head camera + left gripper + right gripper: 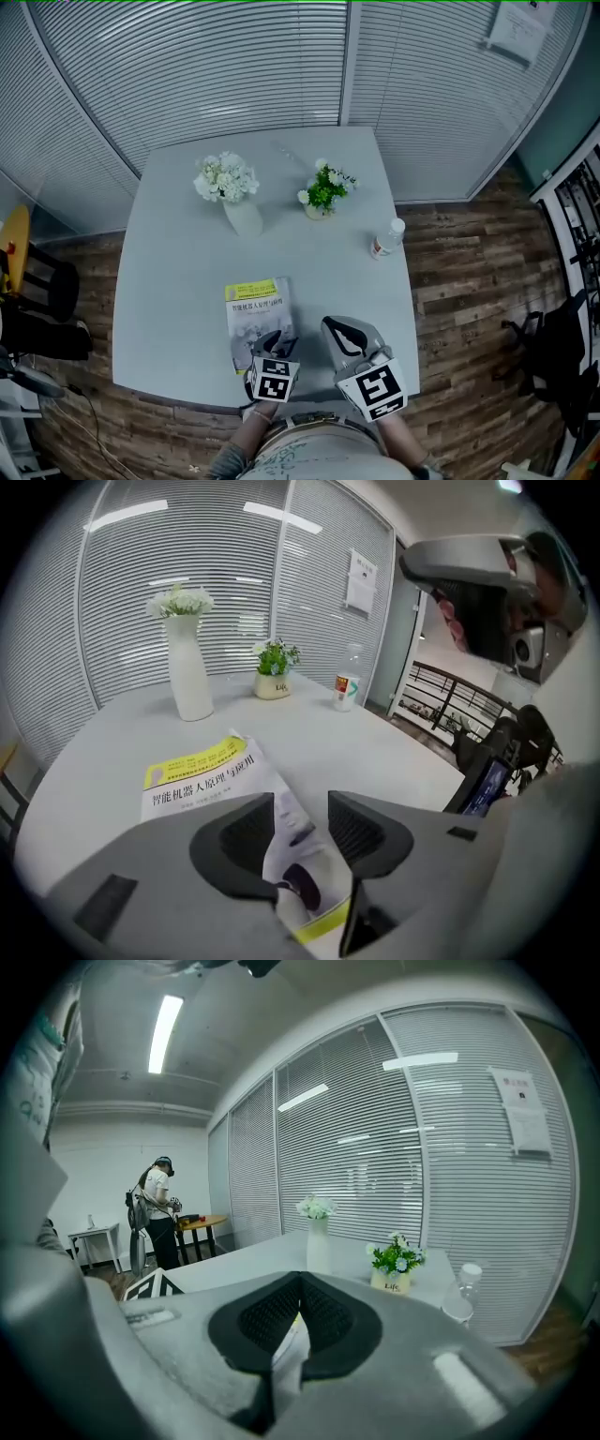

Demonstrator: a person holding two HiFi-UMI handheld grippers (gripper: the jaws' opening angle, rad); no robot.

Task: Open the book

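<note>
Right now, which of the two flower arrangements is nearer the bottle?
The green potted plant: it stands just left of the bottle in the head view, while the white bouquet in the tall vase is farther left.

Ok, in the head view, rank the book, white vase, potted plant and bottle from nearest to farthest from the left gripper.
1. Book: right beneath the left gripper, at the near edge of the table.
2. White vase: far side, left.
3. Potted plant (far side, centre) and bottle (right edge): too close to call.
</note>
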